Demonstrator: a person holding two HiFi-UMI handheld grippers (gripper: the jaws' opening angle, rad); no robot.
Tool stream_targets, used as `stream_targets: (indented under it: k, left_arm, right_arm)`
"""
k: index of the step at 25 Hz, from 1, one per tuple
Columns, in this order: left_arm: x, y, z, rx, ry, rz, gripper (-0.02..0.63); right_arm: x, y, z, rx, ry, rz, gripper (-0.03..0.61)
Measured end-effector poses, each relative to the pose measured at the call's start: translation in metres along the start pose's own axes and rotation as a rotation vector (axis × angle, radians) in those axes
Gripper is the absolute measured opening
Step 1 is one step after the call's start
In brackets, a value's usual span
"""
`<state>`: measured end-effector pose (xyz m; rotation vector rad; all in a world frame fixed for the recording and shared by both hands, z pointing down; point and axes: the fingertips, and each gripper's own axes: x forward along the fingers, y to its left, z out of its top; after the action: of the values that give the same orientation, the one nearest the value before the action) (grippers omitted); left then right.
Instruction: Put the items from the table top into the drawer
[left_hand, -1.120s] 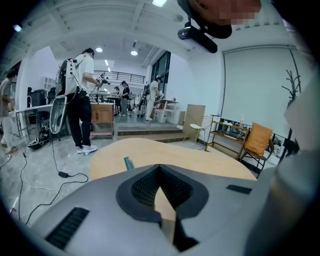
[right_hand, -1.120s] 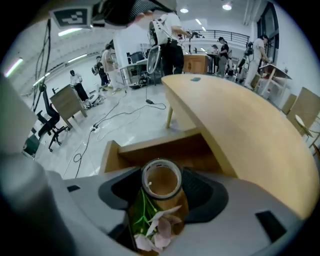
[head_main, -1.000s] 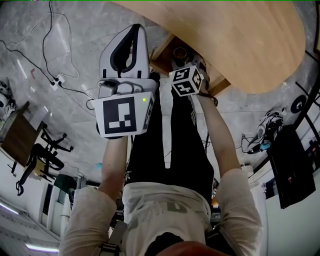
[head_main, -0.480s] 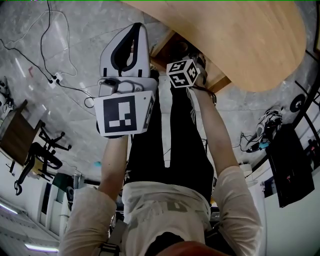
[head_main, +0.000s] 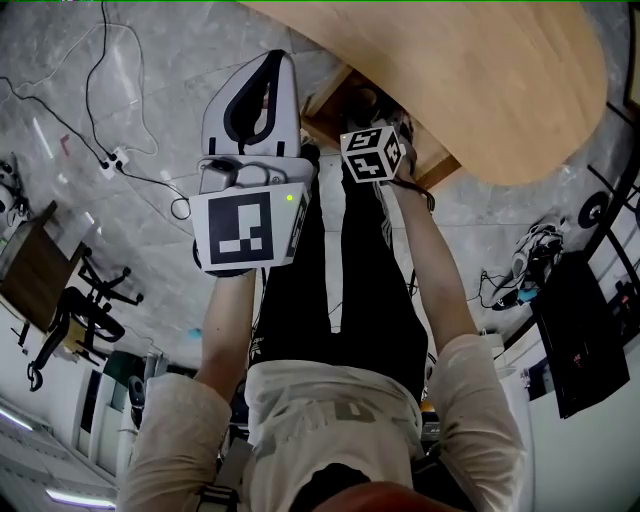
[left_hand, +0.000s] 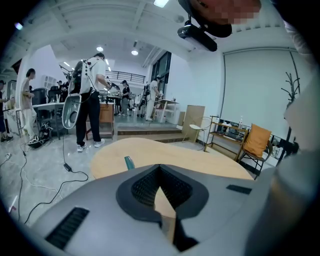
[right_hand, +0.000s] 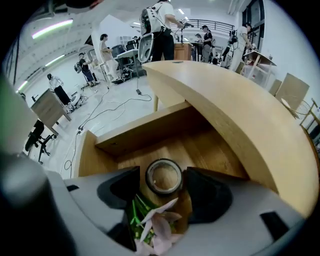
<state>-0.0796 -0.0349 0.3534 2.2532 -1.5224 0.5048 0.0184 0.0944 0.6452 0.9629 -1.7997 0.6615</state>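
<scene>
My right gripper (right_hand: 162, 184) over the open drawer (right_hand: 90, 160), jaws spread, tape roll (right_hand: 148, 177) on its floor, pink flower (right_hand: 159, 222) between them, my left gripper (left_hand: 161, 172) clenched on nothing, teal item (left_hand: 129, 162) far on the table (left_hand: 210, 164)

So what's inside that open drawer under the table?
A tape roll lies on the wooden floor of the drawer. A pale pink flower shows between the open fingers of the right gripper, whose body covers the drawer's near part.
</scene>
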Motion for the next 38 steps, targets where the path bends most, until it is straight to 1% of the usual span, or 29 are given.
stream_targets:
  k: [3, 5, 6, 7, 8, 9, 10, 11, 12, 17, 19, 22, 27, 30, 34, 36, 38]
  left_arm:
    - [-0.002, 0.000, 0.009, 0.003, -0.013, 0.003, 0.006]
    - [-0.001, 0.000, 0.016, -0.002, -0.032, 0.006, 0.006]
    - [-0.001, 0.000, 0.020, -0.007, -0.044, 0.007, 0.006]
    - [-0.002, 0.000, 0.024, -0.012, -0.055, 0.009, 0.006]
    - [-0.003, 0.001, 0.027, -0.015, -0.063, 0.012, 0.006]
    - [-0.004, 0.001, 0.030, -0.017, -0.068, 0.016, 0.006]
    - [-0.006, 0.002, 0.032, -0.018, -0.072, 0.020, 0.006]
    - [-0.007, 0.002, 0.033, -0.018, -0.074, 0.023, 0.006]
    - [-0.009, 0.002, 0.034, -0.015, -0.072, 0.027, 0.006]
    - [-0.012, 0.003, 0.038, -0.012, -0.074, 0.039, 0.006]
    - [-0.011, 0.004, 0.039, -0.016, -0.080, 0.042, 0.006]
    - [-0.010, 0.007, 0.040, -0.030, -0.094, 0.048, 0.006]
    - [-0.014, 0.017, 0.035, -0.031, -0.080, 0.066, 0.006]
    - [-0.018, 0.029, 0.032, -0.034, -0.071, 0.082, 0.006]
    - [-0.023, 0.051, 0.028, -0.055, -0.057, 0.110, 0.006]
    - [-0.022, 0.065, 0.027, -0.065, -0.054, 0.112, 0.006]
    - [-0.020, 0.080, 0.025, -0.071, -0.057, 0.115, 0.006]
  right_arm:
    - [-0.016, 0.010, 0.017, -0.027, -0.043, 0.042, 0.287]
    - [-0.034, 0.012, 0.042, -0.015, -0.117, 0.062, 0.279]
    - [-0.047, 0.010, 0.059, 0.008, -0.170, 0.067, 0.240]
    - [-0.061, 0.009, 0.078, 0.039, -0.227, 0.074, 0.165]
    - [-0.076, 0.007, 0.097, 0.071, -0.285, 0.089, 0.126]
    - [-0.091, 0.007, 0.116, 0.098, -0.339, 0.109, 0.126]
    - [-0.107, 0.005, 0.134, 0.115, -0.392, 0.123, 0.111]
    - [-0.123, 0.002, 0.152, 0.123, -0.444, 0.125, 0.065]
    - [-0.140, -0.002, 0.169, 0.126, -0.494, 0.119, 0.006]
    - [-0.210, -0.023, 0.235, 0.149, -0.747, 0.077, 0.005]
    - [-0.227, -0.029, 0.247, 0.163, -0.804, 0.062, 0.005]
    - [-0.233, -0.034, 0.249, 0.177, -0.804, 0.046, 0.005]
    - [-0.216, -0.038, 0.253, 0.189, -0.748, 0.027, 0.005]
    - [-0.193, -0.042, 0.273, 0.220, -0.705, 0.001, 0.005]
    - [-0.144, -0.049, 0.323, 0.238, -0.636, 0.006, 0.016]
    - [-0.114, -0.056, 0.352, 0.241, -0.602, 0.010, 0.116]
    - [-0.081, -0.065, 0.375, 0.249, -0.556, -0.007, 0.165]
